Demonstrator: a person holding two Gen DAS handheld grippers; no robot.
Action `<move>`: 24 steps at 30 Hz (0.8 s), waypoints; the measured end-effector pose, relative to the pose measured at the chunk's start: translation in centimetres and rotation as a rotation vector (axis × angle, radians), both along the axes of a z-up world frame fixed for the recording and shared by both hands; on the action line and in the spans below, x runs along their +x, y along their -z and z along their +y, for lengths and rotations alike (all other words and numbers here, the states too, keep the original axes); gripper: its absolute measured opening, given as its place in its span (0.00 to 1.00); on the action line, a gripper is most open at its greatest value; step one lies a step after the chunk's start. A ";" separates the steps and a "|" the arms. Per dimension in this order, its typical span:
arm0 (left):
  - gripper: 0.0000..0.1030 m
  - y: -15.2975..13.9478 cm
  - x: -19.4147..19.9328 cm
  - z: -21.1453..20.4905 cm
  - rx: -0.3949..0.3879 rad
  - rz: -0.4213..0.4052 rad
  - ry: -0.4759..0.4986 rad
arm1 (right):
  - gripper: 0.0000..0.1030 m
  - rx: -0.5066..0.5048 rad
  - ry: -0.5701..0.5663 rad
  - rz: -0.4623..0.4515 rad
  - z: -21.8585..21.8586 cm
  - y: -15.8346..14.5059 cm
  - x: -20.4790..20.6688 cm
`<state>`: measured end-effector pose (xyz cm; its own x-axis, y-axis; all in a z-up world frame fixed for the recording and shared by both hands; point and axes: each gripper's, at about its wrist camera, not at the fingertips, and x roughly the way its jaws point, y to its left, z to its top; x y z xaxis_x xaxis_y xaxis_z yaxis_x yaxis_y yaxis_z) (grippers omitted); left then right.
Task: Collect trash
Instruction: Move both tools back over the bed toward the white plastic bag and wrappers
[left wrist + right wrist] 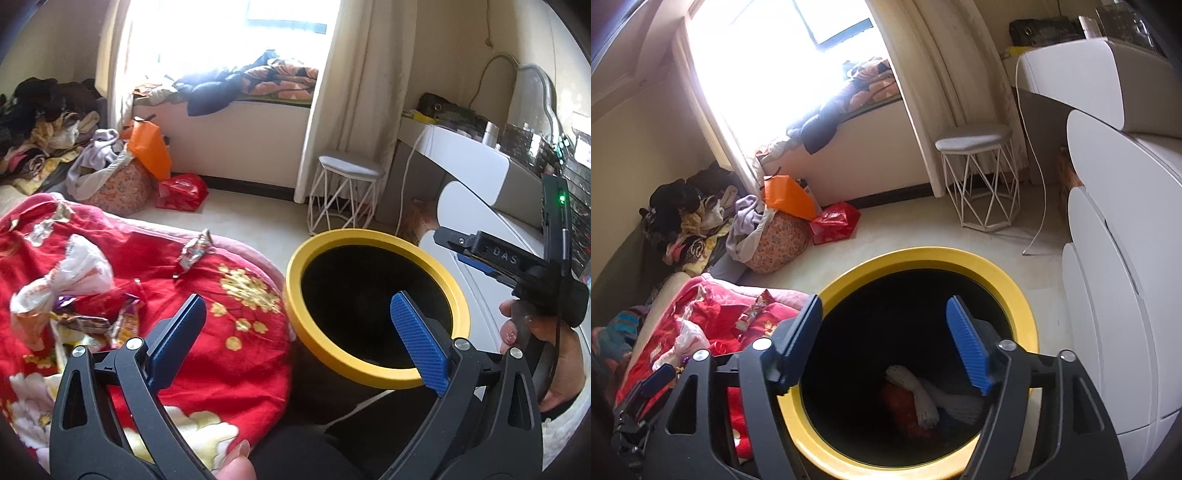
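Observation:
A black bin with a yellow rim (pixel 293 295) stands on the floor beside a bed with a red flowered blanket (pixel 221 332). On the blanket lie a white plastic bag (pixel 79 271), a shiny wrapper (pixel 194 251) and several crumpled wrappers (pixel 110 325). My left gripper (pixel 299 332) is open and empty, between blanket edge and bin. My right gripper (pixel 886 339) is open and empty, right above the bin's yellow rim (pixel 1015 288). White and red trash (pixel 919 398) lies at the bin's bottom. The right gripper also shows in the left wrist view (pixel 491 254).
A white wire stool (pixel 345 192) stands by the curtain. A white dresser (pixel 1126 295) is right of the bin. An orange bag (pixel 149 147), a red bag (pixel 181 190) and a pile of clothes (pixel 44 125) sit on the floor at the far left.

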<state>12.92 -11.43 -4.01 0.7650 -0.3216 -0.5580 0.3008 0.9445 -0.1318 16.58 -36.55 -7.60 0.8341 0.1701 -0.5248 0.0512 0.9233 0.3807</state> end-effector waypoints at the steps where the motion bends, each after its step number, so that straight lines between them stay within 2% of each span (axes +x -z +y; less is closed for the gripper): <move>1: 0.90 -0.2 -0.1 0.4 -0.001 -0.004 -0.009 | 0.70 -0.004 -0.003 -0.005 0.2 -0.1 -0.1; 24: 0.89 -2.6 -1.4 8.6 -0.024 -0.064 -0.168 | 0.78 -0.100 -0.151 -0.107 8.3 -2.4 -1.7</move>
<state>11.48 -2.87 -1.44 0.8428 -0.1987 -0.5003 0.1472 0.9790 -0.1409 14.83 -28.24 -5.22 0.8547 0.2489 -0.4555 -0.1261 0.9508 0.2831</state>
